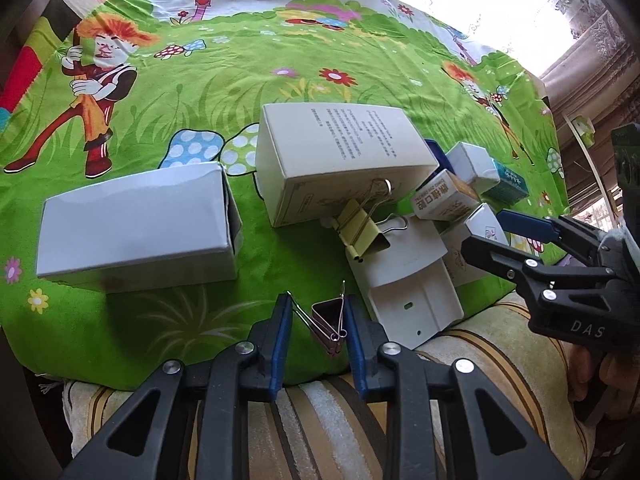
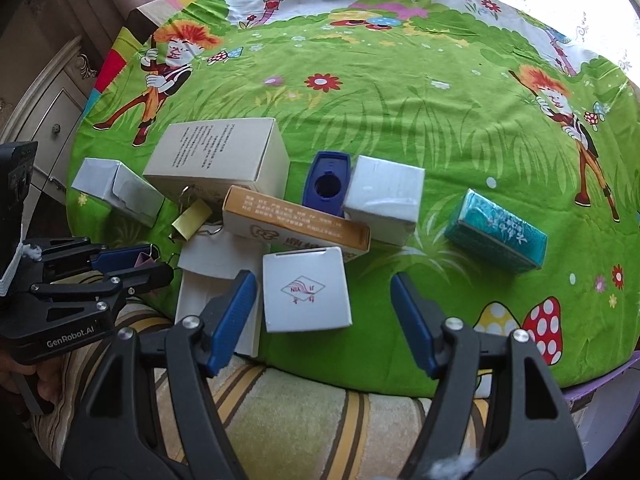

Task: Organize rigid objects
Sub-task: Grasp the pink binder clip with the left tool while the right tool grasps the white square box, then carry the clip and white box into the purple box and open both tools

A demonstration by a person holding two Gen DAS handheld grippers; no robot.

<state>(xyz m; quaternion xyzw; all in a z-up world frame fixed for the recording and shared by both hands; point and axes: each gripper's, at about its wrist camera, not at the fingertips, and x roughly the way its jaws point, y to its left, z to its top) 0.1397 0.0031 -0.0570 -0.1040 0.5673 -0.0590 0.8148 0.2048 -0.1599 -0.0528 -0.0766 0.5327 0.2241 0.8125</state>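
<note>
Pink binder clip (image 1: 329, 326) is sitting at the near edge of the green cloth, pinched by its wire handles in the left tool (image 1: 318, 316) — it could be slipping out — while the right tool (image 2: 324, 300) is hanging spread around a small white box (image 2: 306, 290).

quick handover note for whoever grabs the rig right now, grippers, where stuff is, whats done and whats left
Left gripper: jaws narrow around the pink binder clip; a firm pinch is not clear.
Right gripper: open, holding nothing, over the small white square box.
Yellow binder clip leans on the big white box; orange box, blue holder and teal box lie scattered on the green cloth.
Done: nothing visibly sorted. Left: group everything.
</note>
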